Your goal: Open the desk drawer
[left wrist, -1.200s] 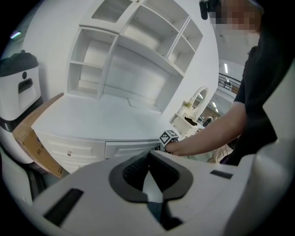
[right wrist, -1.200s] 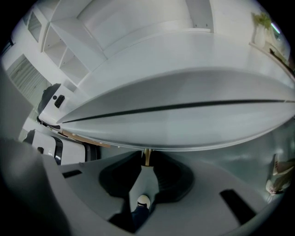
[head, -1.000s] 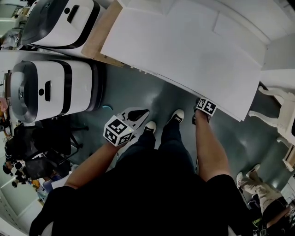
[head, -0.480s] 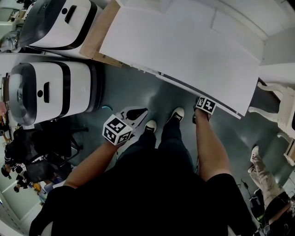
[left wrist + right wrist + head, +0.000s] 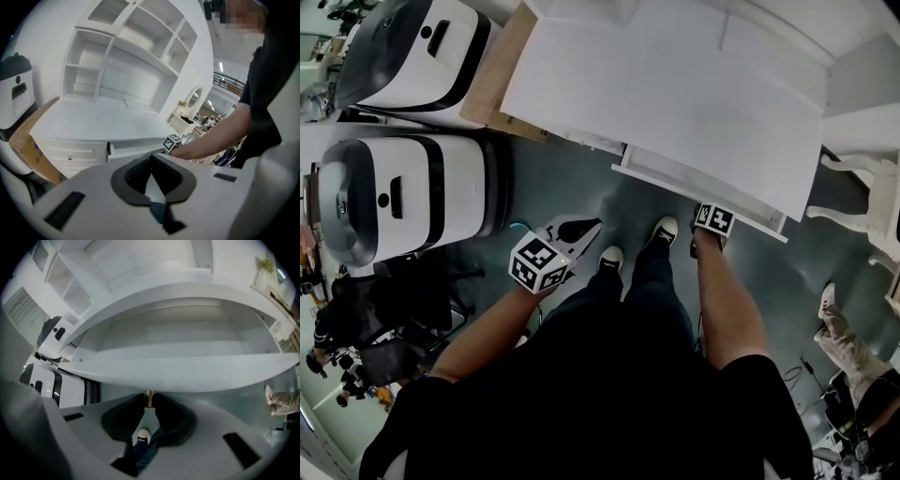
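Observation:
The white desk (image 5: pixel 675 84) has a drawer (image 5: pixel 680 183) drawn partly out from under its top. My right gripper (image 5: pixel 711 225) points steeply down at the drawer's front edge. In the right gripper view the right gripper (image 5: pixel 149 401) is shut on the small brass knob (image 5: pixel 149 397) below the drawer front (image 5: pixel 178 371). My left gripper (image 5: pixel 592 225) hangs above the floor left of the drawer, its jaws together and nothing in them. The left gripper view shows the left gripper (image 5: pixel 151 159), the open drawer (image 5: pixel 136 149) and the right gripper's marker cube (image 5: pixel 172 142).
Two white and black machines (image 5: pixel 403 187) (image 5: pixel 422 47) stand at the left, beside a cardboard box (image 5: pixel 497 75). A white ornate chair (image 5: pixel 862 206) is at the right, with another person's feet (image 5: pixel 844 337) below it. My shoes (image 5: pixel 661 230) stand under the drawer. Shelves (image 5: pixel 131 47) rise behind the desk.
The drawer has slid out from under the desk top, and my right gripper has come back toward me with its knob. The left gripper has stayed where it was.

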A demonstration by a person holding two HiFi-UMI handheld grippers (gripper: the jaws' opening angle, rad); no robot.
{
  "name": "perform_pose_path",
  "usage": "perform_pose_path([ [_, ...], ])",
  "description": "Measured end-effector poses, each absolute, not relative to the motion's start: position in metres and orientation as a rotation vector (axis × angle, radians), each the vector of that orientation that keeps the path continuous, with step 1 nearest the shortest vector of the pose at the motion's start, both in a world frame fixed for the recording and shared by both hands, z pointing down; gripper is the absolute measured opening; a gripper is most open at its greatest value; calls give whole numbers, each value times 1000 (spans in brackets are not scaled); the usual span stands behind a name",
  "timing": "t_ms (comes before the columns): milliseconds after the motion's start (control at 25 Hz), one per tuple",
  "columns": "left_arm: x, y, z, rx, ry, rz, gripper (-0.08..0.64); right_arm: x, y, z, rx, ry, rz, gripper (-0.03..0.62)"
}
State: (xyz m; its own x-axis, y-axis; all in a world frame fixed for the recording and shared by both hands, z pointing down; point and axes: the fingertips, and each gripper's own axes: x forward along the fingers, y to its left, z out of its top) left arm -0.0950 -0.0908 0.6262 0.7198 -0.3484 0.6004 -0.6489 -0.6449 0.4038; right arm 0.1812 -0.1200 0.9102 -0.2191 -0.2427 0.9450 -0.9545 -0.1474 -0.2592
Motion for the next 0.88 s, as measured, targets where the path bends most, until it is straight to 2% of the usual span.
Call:
perform_pose_path([
  [880, -132, -43, 615, 2368, -723, 701, 9, 158, -33, 912, 1366, -1466, 1426, 71],
])
